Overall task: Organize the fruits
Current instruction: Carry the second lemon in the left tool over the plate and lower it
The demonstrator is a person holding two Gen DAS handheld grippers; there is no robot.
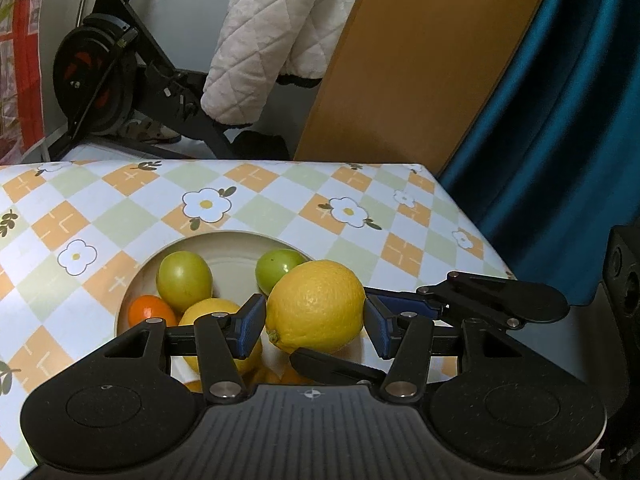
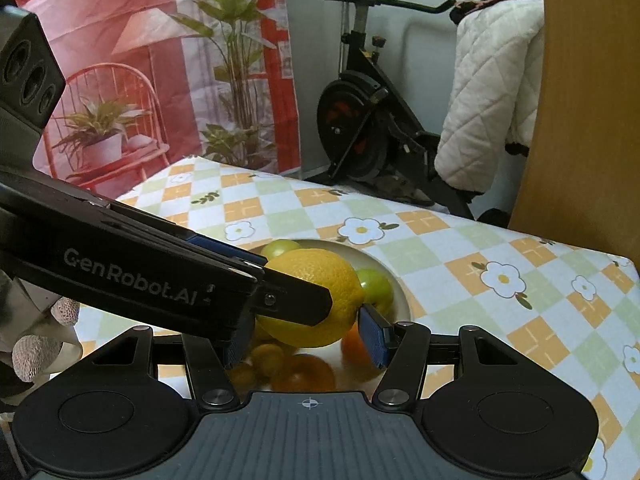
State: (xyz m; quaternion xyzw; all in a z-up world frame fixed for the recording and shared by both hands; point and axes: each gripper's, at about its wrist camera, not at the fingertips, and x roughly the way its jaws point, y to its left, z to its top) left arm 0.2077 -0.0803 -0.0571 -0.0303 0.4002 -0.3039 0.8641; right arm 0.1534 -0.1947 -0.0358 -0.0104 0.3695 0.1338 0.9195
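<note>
Bench [image 1: 280, 192] wears a checked cloth — orange, pale green and white diamonds with white flower prints. Behind it stands a black exercise bike [image 2: 360, 120] with a red-marked flywheel, set against a pale wall panel [image 2: 312, 60]. A white quilted blanket [image 1: 272, 36] hangs over the bike's handlebar. Beside it leans a tan wooden board [image 1: 420, 60], touching a teal curtain [image 1: 568, 120] on its right. In the right wrist view, a red printed backdrop [image 2: 120, 40] shows a chair and potted plants — beside it a leafy green plant [image 2: 236, 60]. Lighting soft, indoor, even.
</note>
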